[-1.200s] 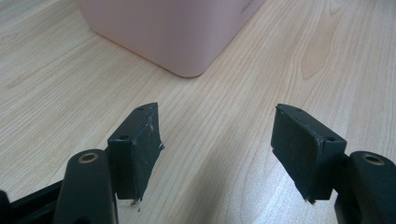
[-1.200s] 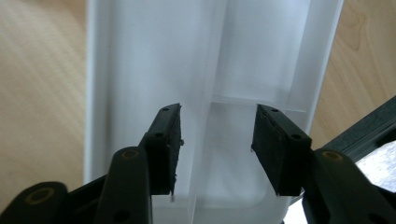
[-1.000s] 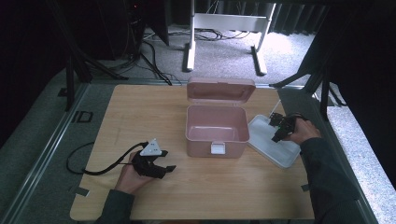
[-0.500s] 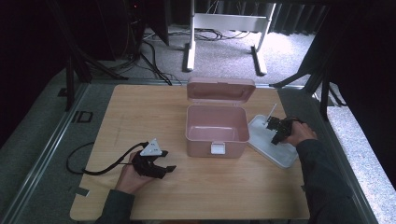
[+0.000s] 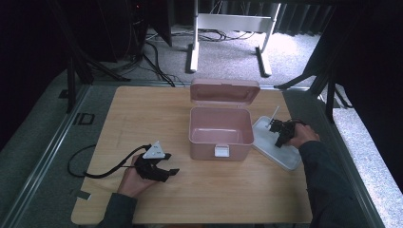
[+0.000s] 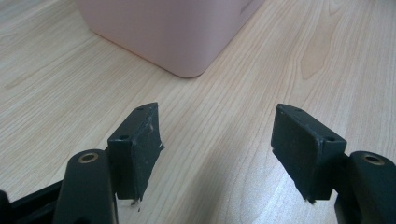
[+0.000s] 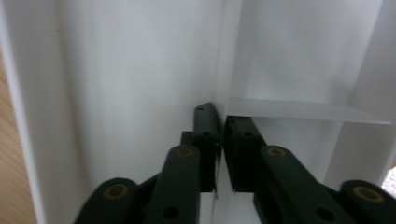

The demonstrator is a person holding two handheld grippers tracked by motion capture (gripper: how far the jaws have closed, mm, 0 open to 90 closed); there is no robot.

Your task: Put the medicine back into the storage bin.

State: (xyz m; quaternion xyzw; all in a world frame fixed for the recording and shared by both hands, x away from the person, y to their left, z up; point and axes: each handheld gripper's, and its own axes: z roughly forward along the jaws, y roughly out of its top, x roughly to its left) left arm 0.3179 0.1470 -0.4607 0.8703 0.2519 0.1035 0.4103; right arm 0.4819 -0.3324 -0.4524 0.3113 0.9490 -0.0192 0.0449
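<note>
In the right gripper view, we see the two black jaws of the right gripper pressed together on the thin upright partition of a shallow white plastic tray; a second white divider runs off sideways from that wall. In the high view, we place this right gripper over the same white tray, which lies on the light wooden table just to the right of a pink rectangular plastic box. The box stands open and empty, its hinged lid tipped back on the far side and a small white latch on its near wall.

In the left gripper view, we see the jaws of the left gripper spread wide with only bare wood between them, and a rounded corner of the pink box ahead. In the high view, the left gripper rests low at the table, well left of the box front, held by the person's left hand.
</note>
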